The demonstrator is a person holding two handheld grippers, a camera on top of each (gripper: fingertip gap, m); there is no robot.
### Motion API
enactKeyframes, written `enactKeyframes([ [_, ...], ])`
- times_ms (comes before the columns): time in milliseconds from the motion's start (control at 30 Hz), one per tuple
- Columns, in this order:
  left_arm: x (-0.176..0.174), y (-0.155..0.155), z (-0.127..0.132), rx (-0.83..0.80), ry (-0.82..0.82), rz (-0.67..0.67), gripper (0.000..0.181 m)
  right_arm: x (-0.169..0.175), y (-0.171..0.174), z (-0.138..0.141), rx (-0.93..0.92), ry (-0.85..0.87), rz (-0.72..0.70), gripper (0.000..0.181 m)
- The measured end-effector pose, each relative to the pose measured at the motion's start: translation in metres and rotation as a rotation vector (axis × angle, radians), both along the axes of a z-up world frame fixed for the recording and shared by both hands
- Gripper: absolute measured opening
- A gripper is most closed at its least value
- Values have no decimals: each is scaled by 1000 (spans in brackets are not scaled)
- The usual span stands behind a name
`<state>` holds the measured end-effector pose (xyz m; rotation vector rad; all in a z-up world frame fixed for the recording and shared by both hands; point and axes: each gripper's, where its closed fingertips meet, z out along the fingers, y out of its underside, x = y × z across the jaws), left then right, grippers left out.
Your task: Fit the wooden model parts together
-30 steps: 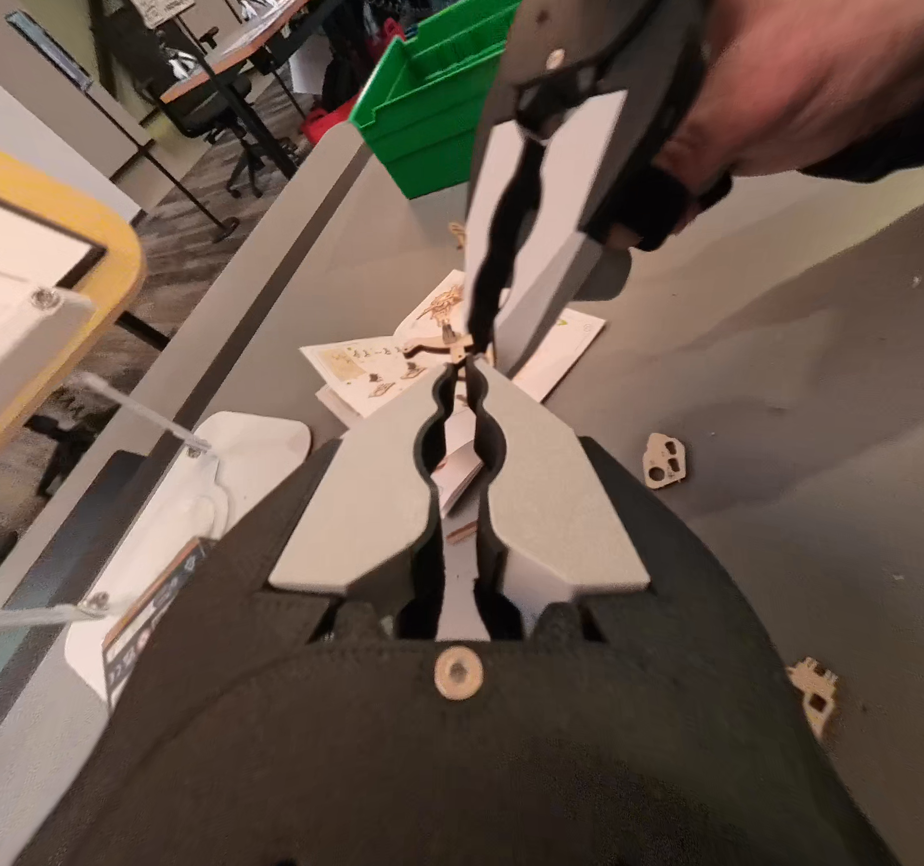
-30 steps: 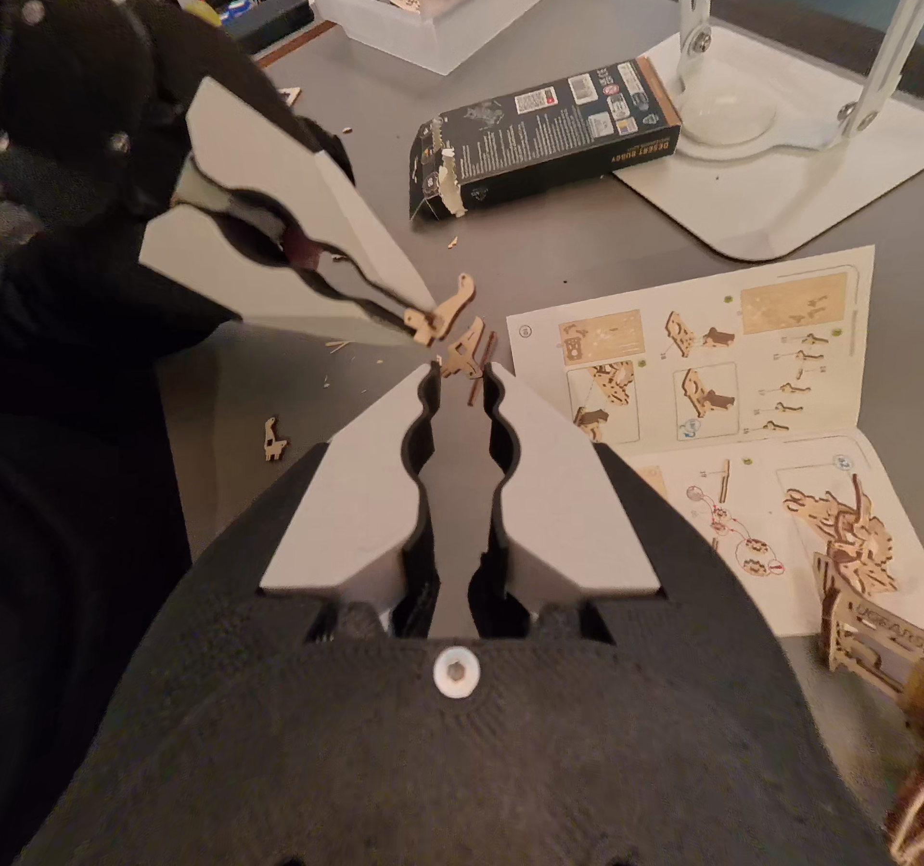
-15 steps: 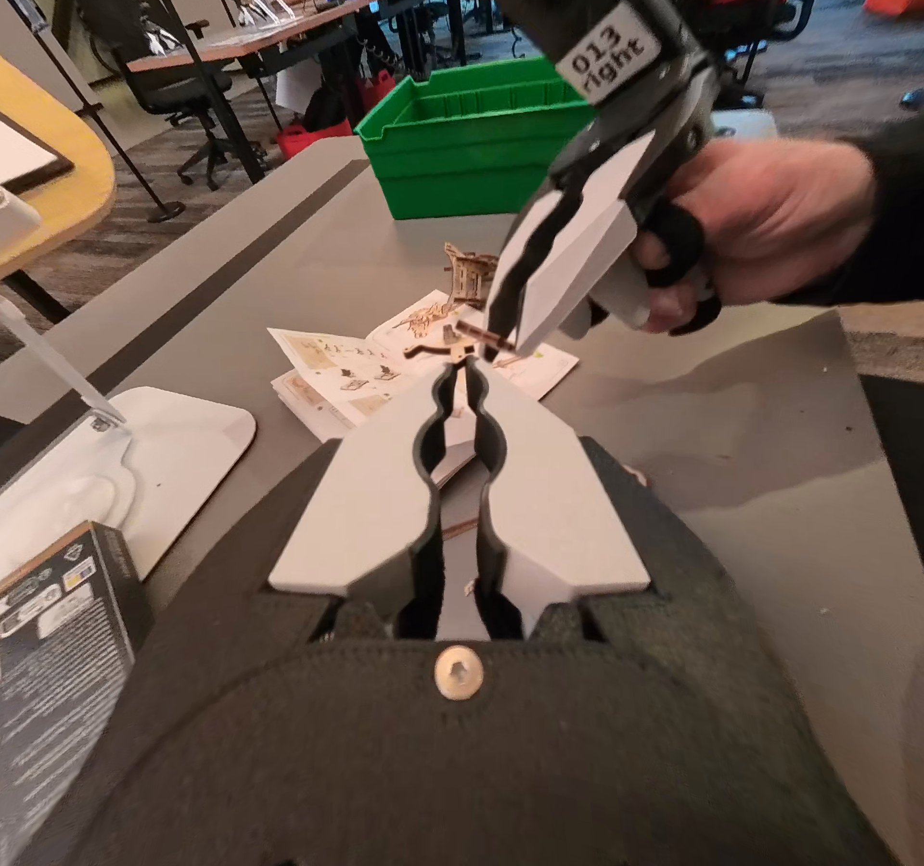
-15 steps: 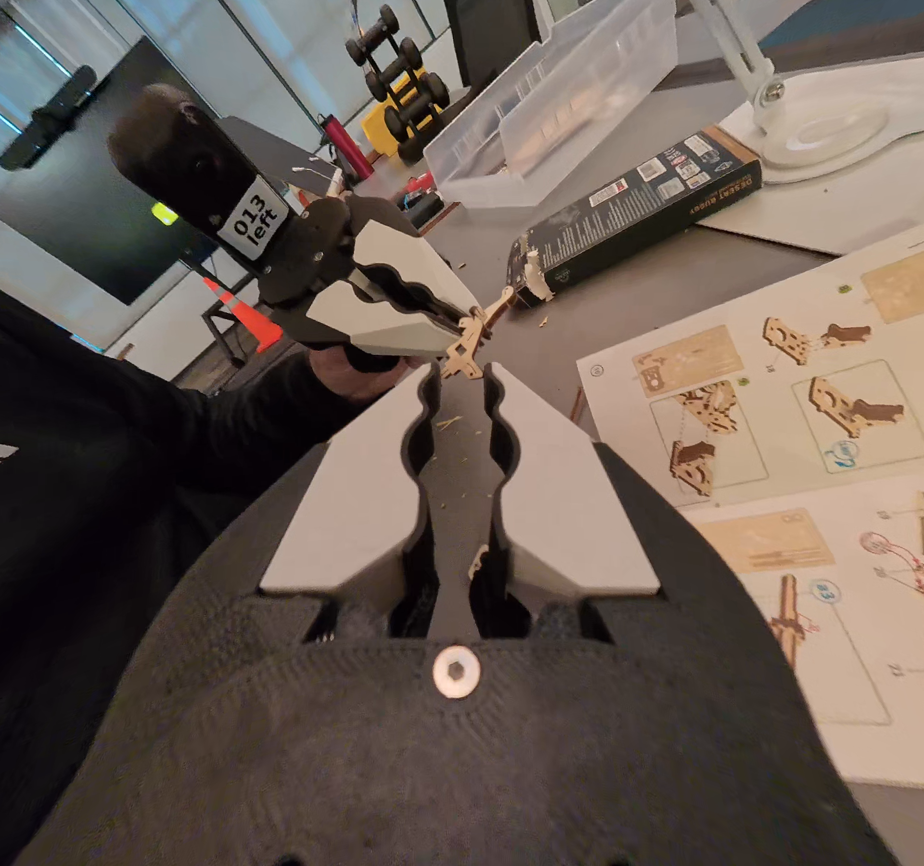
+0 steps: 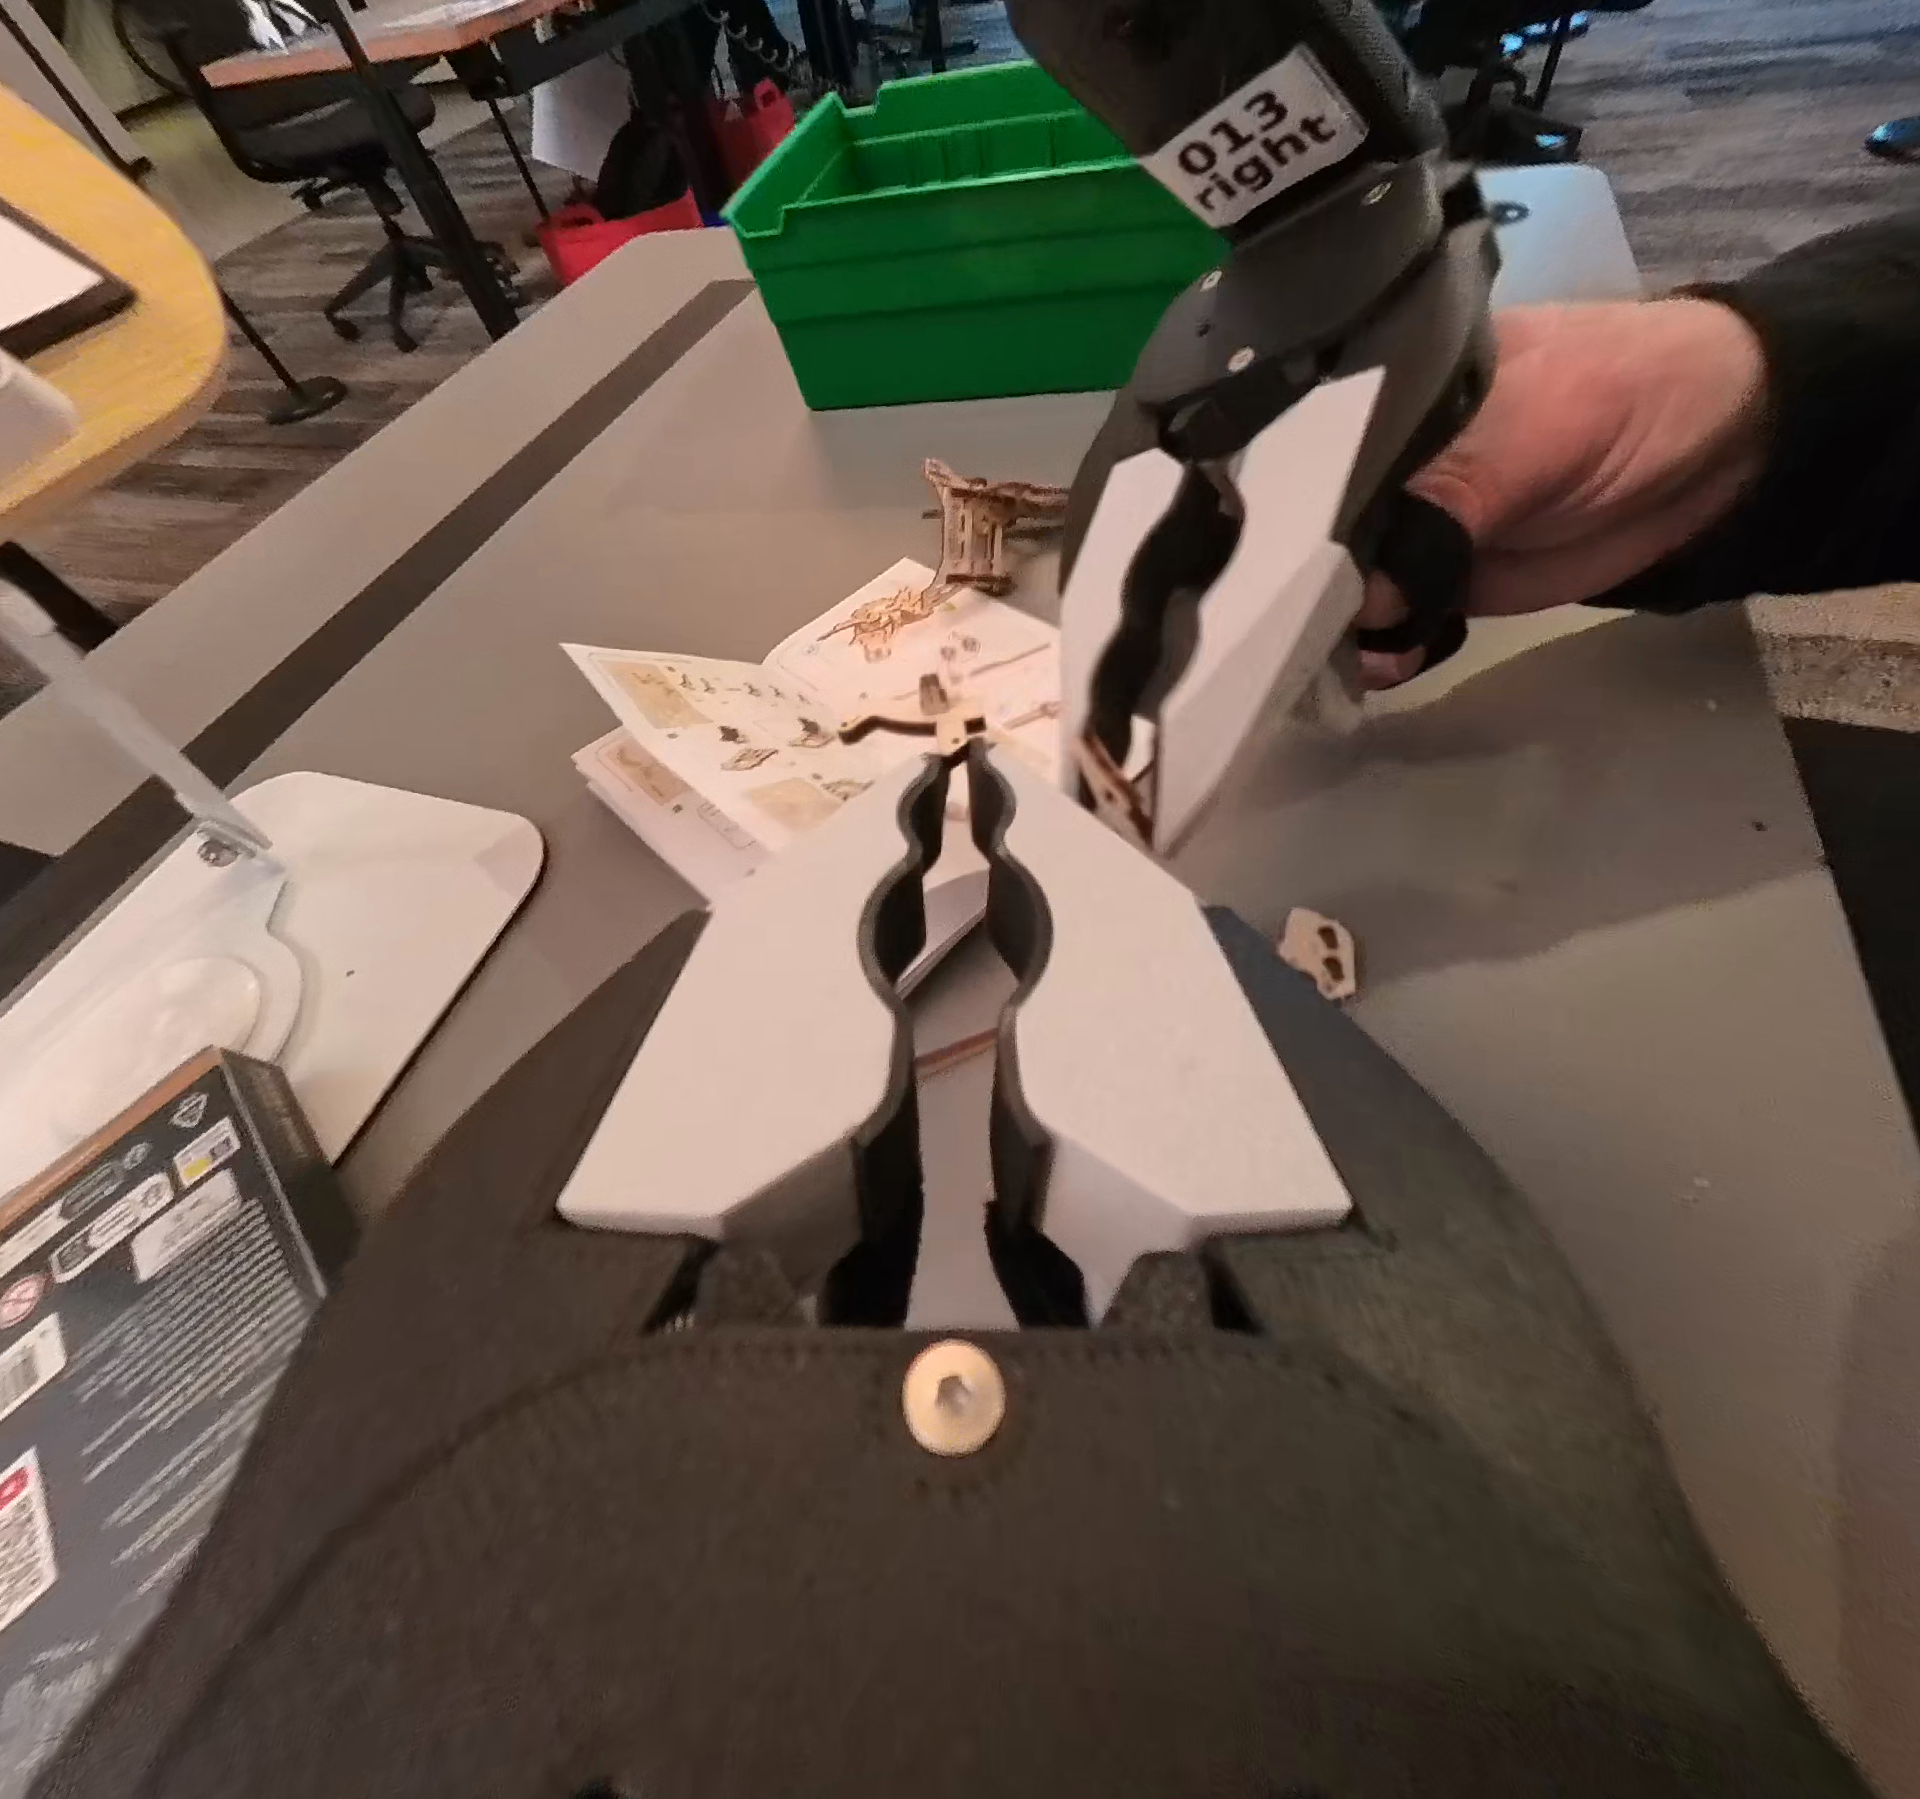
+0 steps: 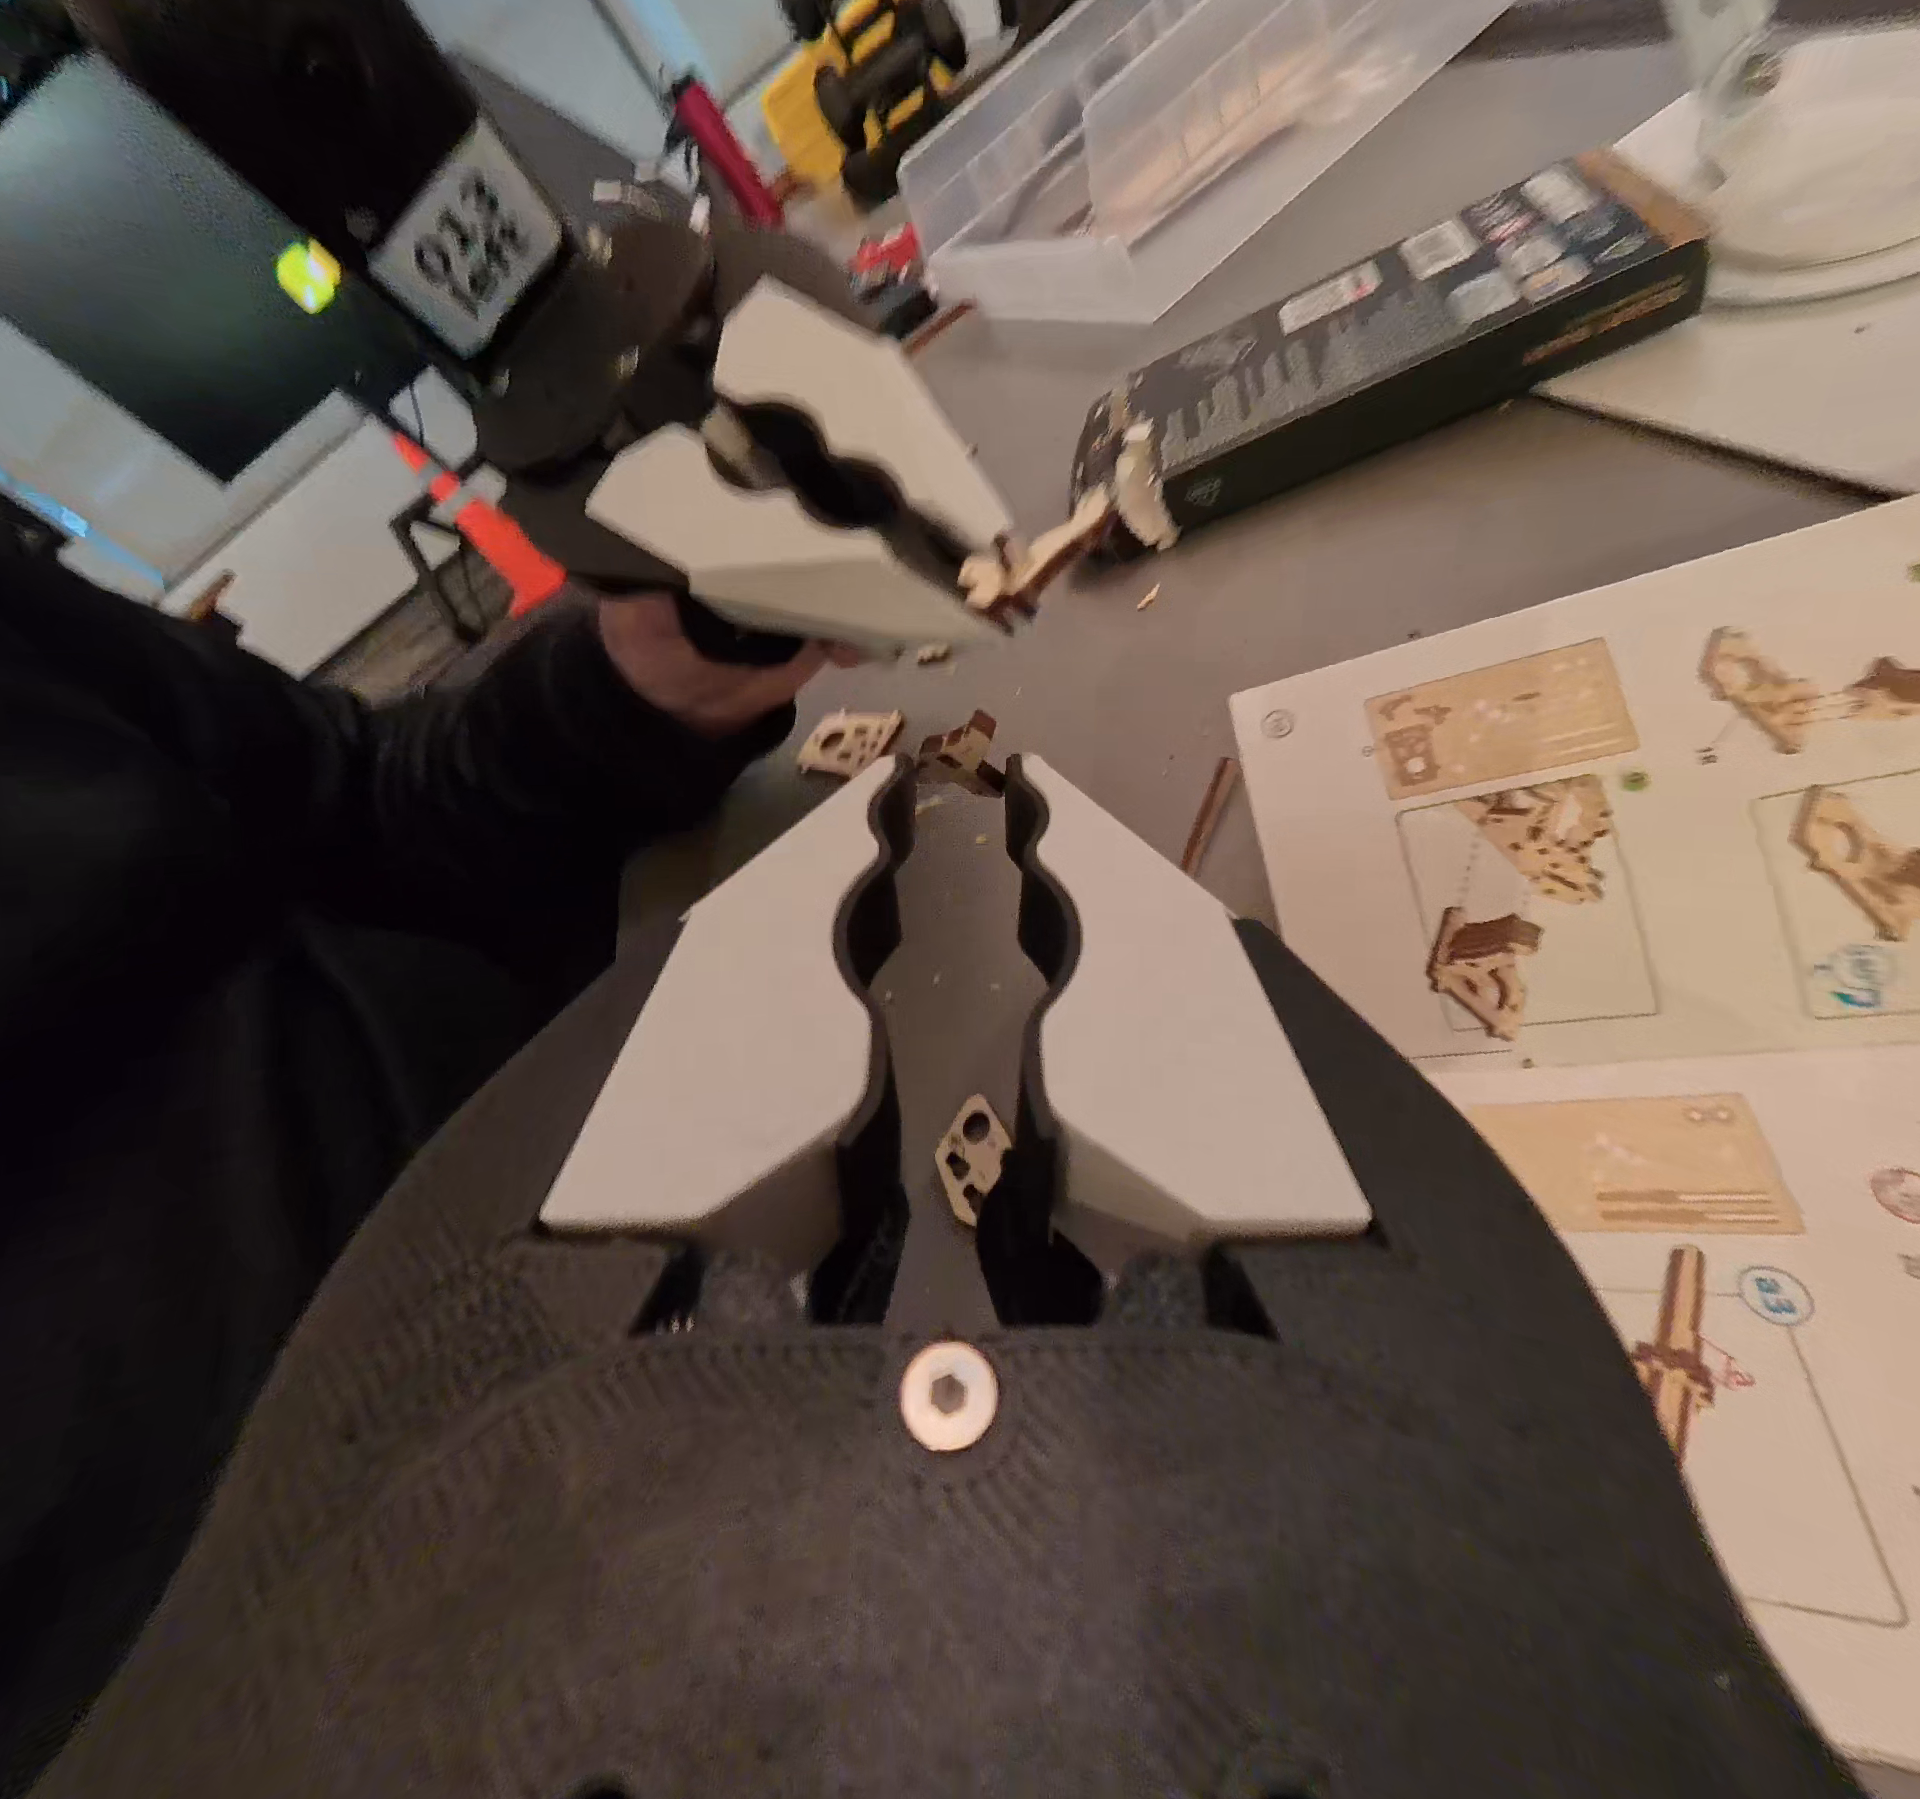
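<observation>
We pinch a wooden part (image 5: 961,729) in the left gripper (image 5: 956,762), another wooden piece (image 6: 961,757) in the right gripper (image 6: 958,775) (both clamped), parts apart, joining not yet done.

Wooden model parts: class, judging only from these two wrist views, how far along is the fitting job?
Done: a partly built wooden frame stands by the green bin. In hand: the left tool pinches a thin wooden piece; the right tool grips a small brown part, and the two are apart, not joined. Left: loose pieces lie on the grey table, like one beside the left tool.
</observation>
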<state>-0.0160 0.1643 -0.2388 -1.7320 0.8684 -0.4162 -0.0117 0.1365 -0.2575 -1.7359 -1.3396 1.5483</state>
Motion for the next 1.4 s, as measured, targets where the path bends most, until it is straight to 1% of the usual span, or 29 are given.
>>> enactKeyframes([
  [167,-24,1,1,-9,2,33,2,-8,-33,-37,100,-149,176,14],
  [267,-32,1,-5,-12,6,46,2,-9,-38,-69,247,-293,216,15],
  [333,-35,1,-9,-16,1,47,2,-8,-38,-83,340,-366,232,18],
  [367,-36,2,-10,-18,0,48,2,-8,-37,-85,390,-376,227,19],
  [433,-39,2,-9,-11,-5,51,2,-6,-31,-85,433,-411,196,22],
  [500,-42,2,-8,-7,-18,53,2,-3,-25,-81,475,-440,154,33],
  [600,-46,3,-7,1,-30,58,2,-5,-37,-65,562,-408,156,29],
  [667,-47,3,-5,8,-40,58,2,-8,-46,-67,627,-419,179,29],
  [800,-50,2,-4,23,-35,63,2,-16,-48,-81,814,-447,242,29],
  [833,-50,1,-2,24,-41,62,2,-18,-46,-83,869,-449,253,26],
  [933,-52,1,0,30,-57,61,2,-21,-44,-86,990,-461,297,3],
  [967,-52,0,0,32,-61,60,2,-22,-43,-87,1003,-453,304,2],
  [1100,-55,0,2,33,-74,62,2,-21,-39,-87,941,-488,296,0],
  [1200,-58,1,4,35,-85,65,2,-22,-41,-82,802,-463,277,0],
  [1233,-58,0,5,36,-91,64,2,-23,-42,-79,773,-449,277,3],
  [1300,-57,0,6,36,-97,61,2,-24,-38,-79,767,-475,271,14],
  [1333,-57,0,5,36,-94,60,2,-25,-39,-79,766,-468,294,20],
  [1400,-56,0,6,37,-92,58,2,-27,-41,-82,790,-463,337,18],
])
